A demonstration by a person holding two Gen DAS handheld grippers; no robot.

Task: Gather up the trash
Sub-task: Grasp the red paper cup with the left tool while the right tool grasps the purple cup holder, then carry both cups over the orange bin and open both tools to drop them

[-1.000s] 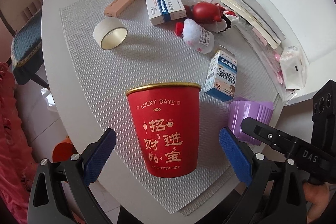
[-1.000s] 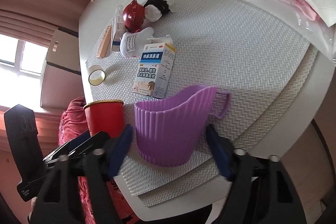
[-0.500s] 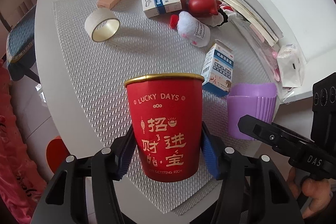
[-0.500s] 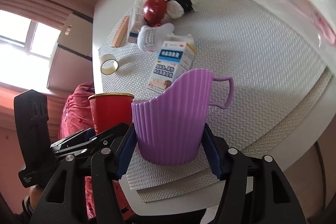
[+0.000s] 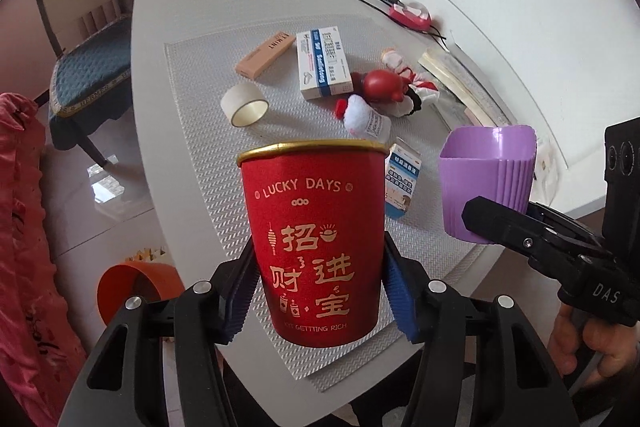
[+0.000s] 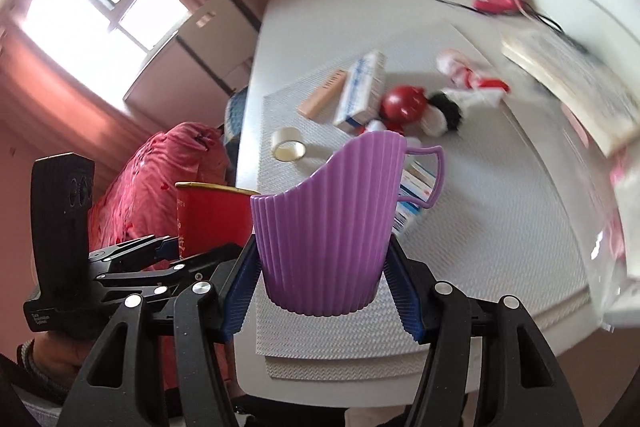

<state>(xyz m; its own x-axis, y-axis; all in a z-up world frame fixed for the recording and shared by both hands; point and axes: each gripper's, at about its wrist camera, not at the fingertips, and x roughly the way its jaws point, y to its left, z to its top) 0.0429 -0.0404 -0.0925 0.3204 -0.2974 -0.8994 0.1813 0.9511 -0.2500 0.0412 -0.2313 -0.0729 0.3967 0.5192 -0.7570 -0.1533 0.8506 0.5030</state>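
- Since a second ago both tongs have closed and risen: the left gripper (image 5: pixel 320 291), then open around the red paper cup (image 5: pixel 314 239) on the mat, now clamps it low on its wall and holds it clear of the table; the right gripper (image 6: pixel 320 291) has likewise shut on the purple ribbed cup (image 6: pixel 332 227) and lifted it.
- The relation that matters next, as I judge it: the orange bin (image 5: pixel 134 287) sits on the floor below and to the left of the red cup, nearer the left hand than the right. Both cups stand upright, long axis vertical, mouths up.
- The red cup has a gold rim and gold lettering, undented; the purple one has a cut-away lip and a side handle pointing away from the red cup.
- Beyond, on the woven mat (image 5: pixel 192 115), lie a blue-and-white carton (image 5: pixel 402 187), a tape roll (image 5: pixel 245 105), a medicine box (image 5: pixel 322 65) and a slim tan box (image 5: pixel 264 54), all untouched.
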